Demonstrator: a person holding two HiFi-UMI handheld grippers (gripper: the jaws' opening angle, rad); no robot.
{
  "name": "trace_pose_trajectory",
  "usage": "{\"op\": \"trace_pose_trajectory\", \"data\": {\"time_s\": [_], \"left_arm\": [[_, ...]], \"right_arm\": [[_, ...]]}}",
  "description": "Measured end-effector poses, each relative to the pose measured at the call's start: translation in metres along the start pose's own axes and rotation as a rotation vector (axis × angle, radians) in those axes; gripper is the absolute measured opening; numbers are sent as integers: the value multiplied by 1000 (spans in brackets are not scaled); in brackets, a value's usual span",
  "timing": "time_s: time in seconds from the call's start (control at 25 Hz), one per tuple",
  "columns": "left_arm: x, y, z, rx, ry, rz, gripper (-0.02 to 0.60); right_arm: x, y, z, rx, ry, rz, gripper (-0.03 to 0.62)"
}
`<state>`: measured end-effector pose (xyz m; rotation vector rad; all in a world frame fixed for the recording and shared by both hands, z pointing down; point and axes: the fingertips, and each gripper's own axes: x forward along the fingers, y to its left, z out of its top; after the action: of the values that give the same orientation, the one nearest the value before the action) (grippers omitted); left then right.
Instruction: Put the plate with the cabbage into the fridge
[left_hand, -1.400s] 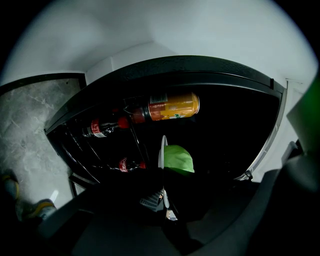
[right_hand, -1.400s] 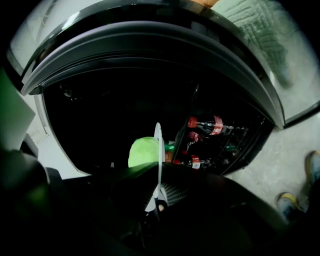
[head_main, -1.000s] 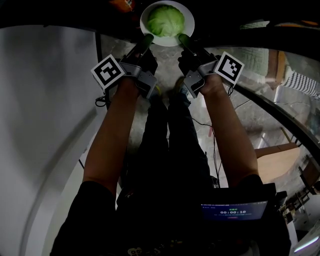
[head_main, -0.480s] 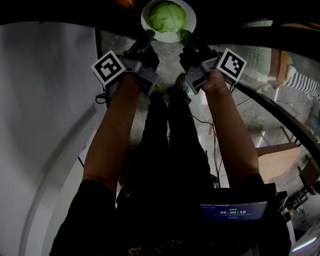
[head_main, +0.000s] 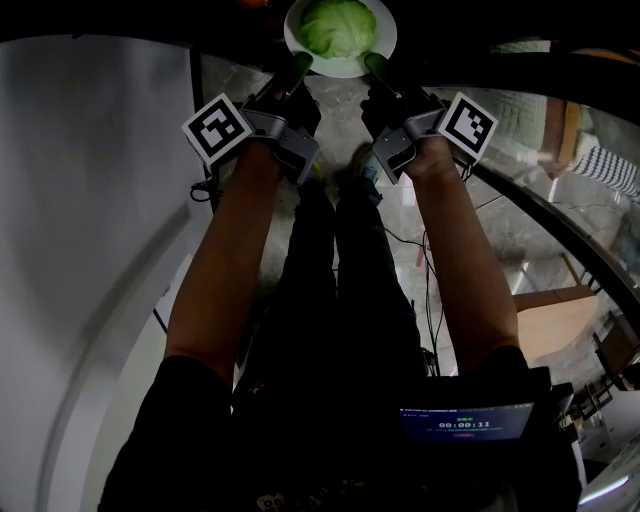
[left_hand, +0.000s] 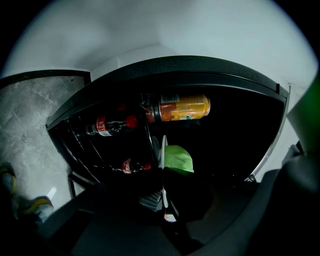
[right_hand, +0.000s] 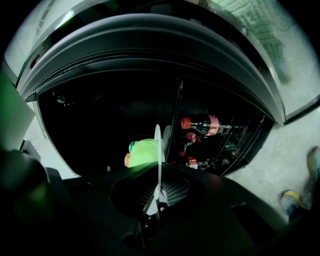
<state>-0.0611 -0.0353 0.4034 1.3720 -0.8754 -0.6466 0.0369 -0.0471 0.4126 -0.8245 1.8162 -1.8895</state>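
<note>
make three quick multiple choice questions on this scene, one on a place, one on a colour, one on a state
1. Where does the cabbage lie?
A. on the plate
B. in a bowl
C. in a bag

2. What colour is the plate?
A. blue
B. white
C. black

3. How is the plate held?
A. by one gripper alone
B. by both grippers
C. by nothing

Answers:
1 A, the head view shows it lying on the plate.
2 B, its rim shows white in every view.
3 B, the left gripper and the right gripper are each shut on the rim, one at each side.
</note>
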Motion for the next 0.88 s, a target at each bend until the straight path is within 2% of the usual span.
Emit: {"op": "trace_pose_trajectory", "data": {"time_s": [0.2,0.56,0.64,0.8,0.88], "left_arm": [[1,0,0,19,-6,-3,9],[-7,-3,2,96,-75,-25,11],[-15,-2,4,169,-85,0,11],[-34,0,9,403,-97,107,11],[-40,0,5,554,-79,168,11]], "right_arm": [[0,-2,1,12,-9,7,20],[-1,-4,0,22,-18,9,20],[-1,-4,1,20,-20,11,20],[0,-3,1,12,-25,19,20],[0,-4,2,15,-32,21,20]]}}
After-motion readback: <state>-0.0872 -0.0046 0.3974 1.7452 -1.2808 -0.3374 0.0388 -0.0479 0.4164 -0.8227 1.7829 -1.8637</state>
